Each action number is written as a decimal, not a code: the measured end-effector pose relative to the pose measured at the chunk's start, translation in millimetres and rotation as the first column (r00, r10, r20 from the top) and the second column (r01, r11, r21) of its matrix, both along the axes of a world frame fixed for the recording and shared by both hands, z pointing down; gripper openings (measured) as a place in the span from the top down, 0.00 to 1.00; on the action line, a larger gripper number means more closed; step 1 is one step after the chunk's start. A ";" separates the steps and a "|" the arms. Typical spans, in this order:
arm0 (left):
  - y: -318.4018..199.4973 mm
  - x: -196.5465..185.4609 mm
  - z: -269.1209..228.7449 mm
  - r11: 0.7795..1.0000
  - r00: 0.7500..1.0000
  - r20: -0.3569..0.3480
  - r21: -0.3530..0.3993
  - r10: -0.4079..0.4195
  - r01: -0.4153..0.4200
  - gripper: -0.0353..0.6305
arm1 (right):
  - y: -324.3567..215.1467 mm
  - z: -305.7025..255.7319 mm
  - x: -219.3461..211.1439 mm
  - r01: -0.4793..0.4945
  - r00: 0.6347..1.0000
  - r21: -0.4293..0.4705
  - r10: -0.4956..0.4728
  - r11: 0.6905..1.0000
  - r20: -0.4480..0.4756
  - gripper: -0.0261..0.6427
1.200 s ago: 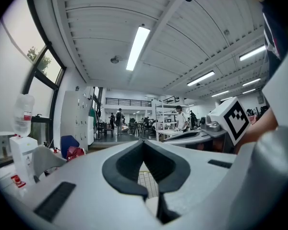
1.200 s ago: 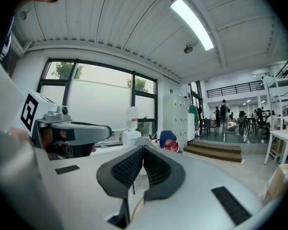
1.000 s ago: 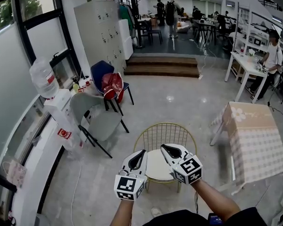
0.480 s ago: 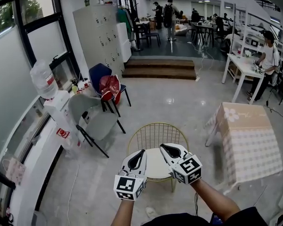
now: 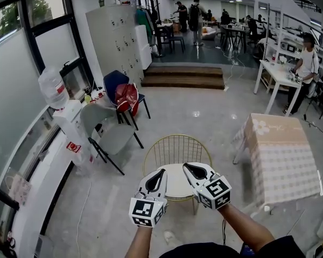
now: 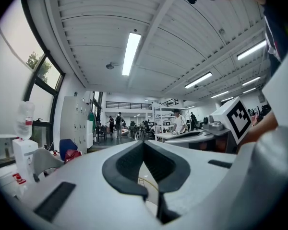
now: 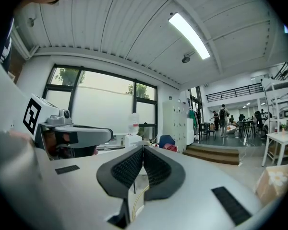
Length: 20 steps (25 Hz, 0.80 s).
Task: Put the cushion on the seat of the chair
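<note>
While the left gripper (image 5: 161,172) and the right gripper (image 5: 186,167) each have their jaws pressed together on nothing, the white cushion (image 5: 175,183) lies on the seat of the wire chair (image 5: 176,147). Both grippers point level, side by side over it.

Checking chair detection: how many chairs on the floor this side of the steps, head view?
3. Gold wire chair straight ahead, low centre; grey chair to its left; blue chair behind that, holding a red bag. Chairs beyond the steps are not counted, and some there may be hidden.
</note>
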<state>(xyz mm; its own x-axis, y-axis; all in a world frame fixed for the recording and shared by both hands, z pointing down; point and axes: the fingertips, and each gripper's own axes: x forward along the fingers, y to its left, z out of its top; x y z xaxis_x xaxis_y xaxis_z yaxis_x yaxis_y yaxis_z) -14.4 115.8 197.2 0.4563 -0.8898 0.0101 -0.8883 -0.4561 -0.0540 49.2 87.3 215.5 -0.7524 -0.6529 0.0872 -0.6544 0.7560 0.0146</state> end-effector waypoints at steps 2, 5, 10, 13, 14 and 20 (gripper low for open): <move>8.3 4.3 -1.8 1.000 1.000 0.004 0.005 0.000 0.000 0.94 | 7.5 -2.6 4.0 0.001 1.000 0.006 -0.001 1.000 0.004 0.93; 21.1 15.7 -3.0 1.000 1.000 0.013 0.011 -0.001 0.001 0.94 | 19.3 -7.9 13.9 0.005 1.000 0.021 -0.005 1.000 0.012 0.93; 38.9 26.5 -9.3 1.000 1.000 0.024 0.026 0.000 0.000 0.94 | 39.4 -16.5 20.8 0.016 1.000 0.042 -0.017 0.999 0.022 0.93; 46.4 30.5 -17.8 0.999 0.999 0.040 0.037 0.001 -0.002 0.94 | 49.0 -24.4 23.5 0.018 0.999 0.048 -0.020 0.999 0.035 0.93; 49.4 31.8 -20.5 0.999 0.999 0.039 0.043 -0.002 0.000 0.94 | 52.4 -26.3 25.7 0.018 0.999 0.051 -0.020 0.999 0.039 0.93; 69.8 46.7 -23.0 0.998 0.999 0.034 0.059 -0.020 0.018 0.94 | 73.9 -27.6 44.3 0.015 0.998 0.064 -0.018 0.998 0.053 0.93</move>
